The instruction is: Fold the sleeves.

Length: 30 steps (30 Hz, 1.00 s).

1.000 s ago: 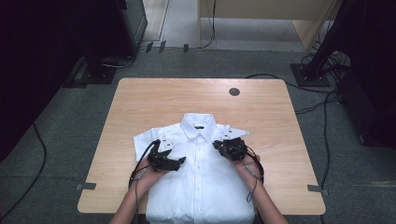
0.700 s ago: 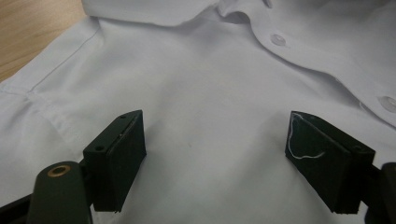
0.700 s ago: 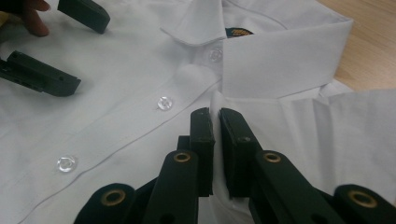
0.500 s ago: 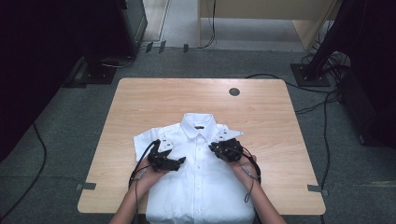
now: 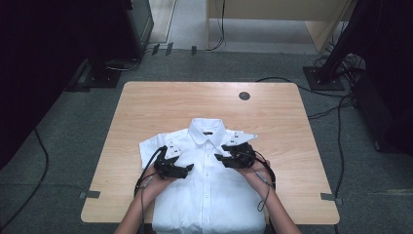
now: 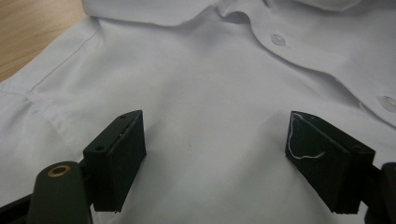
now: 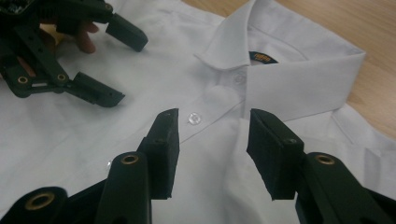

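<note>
White cotton is noted as the material in hand: a buttoned shirt [image 5: 209, 180] is laid face up on the near half of a wooden table [image 5: 160, 112], collar [image 5: 206, 130] toward the far edge, hem hanging at the near edge. Both hands are positioned over the chest panels, one on each side of the button placket [image 7: 192, 118].

The left gripper [image 5: 187, 168] is held low over the shirt's chest with its jaws spread wide; in the left gripper view only flat, unpinched cloth is seen between them. The right gripper [image 5: 223, 152] is held just beside the placket below the collar; its jaws have just been opening, and no fabric is seen gripped between them, the cloth lying loose beneath.

Risks are judged as follows. If the jaws are closed while pressed into the cloth, both front and back layers may be pinched together, and a lift would drag the whole garment. A button may be caught by the right pads, causing slippage. Uneven pulls by the two hands could skew the shirt or slide it off the near edge.
</note>
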{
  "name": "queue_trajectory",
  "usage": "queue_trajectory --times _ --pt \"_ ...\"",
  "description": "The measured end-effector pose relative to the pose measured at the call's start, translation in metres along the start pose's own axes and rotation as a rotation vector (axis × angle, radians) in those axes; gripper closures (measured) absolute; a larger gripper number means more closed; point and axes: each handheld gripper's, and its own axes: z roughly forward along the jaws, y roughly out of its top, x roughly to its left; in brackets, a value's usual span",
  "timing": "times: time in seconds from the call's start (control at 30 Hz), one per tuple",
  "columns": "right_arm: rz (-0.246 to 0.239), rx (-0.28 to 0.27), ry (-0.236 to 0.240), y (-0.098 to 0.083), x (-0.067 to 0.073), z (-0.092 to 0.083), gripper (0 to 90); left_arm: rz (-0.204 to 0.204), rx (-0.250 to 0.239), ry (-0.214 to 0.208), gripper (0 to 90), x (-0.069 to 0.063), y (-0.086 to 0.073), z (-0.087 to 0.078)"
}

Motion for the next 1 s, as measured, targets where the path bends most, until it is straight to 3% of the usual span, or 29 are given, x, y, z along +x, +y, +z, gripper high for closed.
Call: queue_trajectory --times 0.4,1.0 --pt "0.066 -0.002 -0.03 -0.013 -0.025 -0.005 53.5 0.003 0.003 0.0 20.0 0.0 0.0 0.0" --pt "0.033 0.022 -0.093 -0.031 -0.043 -0.001 38.9 0.003 0.003 0.0 20.0 0.0 0.0 0.0"
